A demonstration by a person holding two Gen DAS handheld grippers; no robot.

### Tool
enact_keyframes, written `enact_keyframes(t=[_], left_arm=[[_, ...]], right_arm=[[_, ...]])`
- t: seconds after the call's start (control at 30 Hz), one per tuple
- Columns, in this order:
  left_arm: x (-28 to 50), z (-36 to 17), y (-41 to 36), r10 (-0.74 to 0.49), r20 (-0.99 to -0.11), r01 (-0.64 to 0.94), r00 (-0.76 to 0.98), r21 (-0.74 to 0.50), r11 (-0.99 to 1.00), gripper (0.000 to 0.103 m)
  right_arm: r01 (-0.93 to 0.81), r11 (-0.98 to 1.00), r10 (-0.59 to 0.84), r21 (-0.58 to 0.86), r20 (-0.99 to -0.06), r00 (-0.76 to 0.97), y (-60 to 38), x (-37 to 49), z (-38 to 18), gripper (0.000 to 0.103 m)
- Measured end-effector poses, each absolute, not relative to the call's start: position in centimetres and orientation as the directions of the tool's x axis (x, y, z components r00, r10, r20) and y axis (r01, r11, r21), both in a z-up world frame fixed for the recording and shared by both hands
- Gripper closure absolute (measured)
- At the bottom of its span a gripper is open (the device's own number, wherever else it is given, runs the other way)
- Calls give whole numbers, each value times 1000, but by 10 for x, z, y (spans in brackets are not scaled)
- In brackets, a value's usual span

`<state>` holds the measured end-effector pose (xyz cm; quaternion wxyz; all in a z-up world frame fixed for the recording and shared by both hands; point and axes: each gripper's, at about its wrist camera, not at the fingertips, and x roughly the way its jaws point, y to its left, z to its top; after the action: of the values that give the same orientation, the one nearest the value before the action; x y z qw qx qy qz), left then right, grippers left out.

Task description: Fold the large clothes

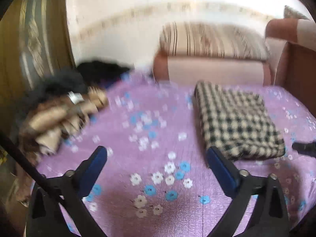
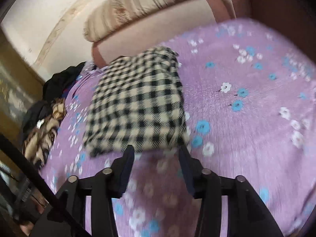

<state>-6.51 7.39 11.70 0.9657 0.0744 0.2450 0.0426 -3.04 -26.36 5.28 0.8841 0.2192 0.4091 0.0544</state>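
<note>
Folded and let go: the black-and-beige checked garment (image 2: pixel 136 106) lies as a squared packet on the purple floral bedspread (image 2: pixel 246 118), and I have both tools clear of it. My left gripper (image 1: pixel 156 156) stands spread wide over bare spread, nothing between its blue pads. My right gripper (image 2: pixel 156 154) is parted too, empty, its tips just short of the packet's near edge. The risk, as I judge it: a careless sweep could catch that edge and undo the fold, or drag the unfolded brown-and-dark heap (image 1: pixel 59 114) at the bed's far-left side into it.
</note>
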Motion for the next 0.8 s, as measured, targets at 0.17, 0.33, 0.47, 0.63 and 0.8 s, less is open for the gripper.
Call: enact_keyframes(t=[0.17, 0.33, 0.47, 0.63, 0.8], left_arm=[[-112, 128, 44, 21, -415, 47, 909, 153, 987, 0], [-128, 114, 29, -107, -515, 160, 851, 60, 985, 0], [-122, 94, 26, -147, -615, 181, 774, -7, 983, 0], [-116, 77, 29, -122, -662, 143, 739, -23, 989, 0], [-109, 66, 33, -104, -691, 117, 715, -29, 993, 0]], right_arm=[[91, 961, 120, 260, -695, 709, -224, -89, 57, 47], [136, 972, 41, 190, -712, 700, -218, -108, 43, 44], [154, 974, 19, 166, -735, 678, -214, -107, 37, 44], [141, 984, -14, 111, -733, 680, -204, -106, 37, 41], [134, 990, -57, 50, -723, 689, -195, -104, 39, 40]])
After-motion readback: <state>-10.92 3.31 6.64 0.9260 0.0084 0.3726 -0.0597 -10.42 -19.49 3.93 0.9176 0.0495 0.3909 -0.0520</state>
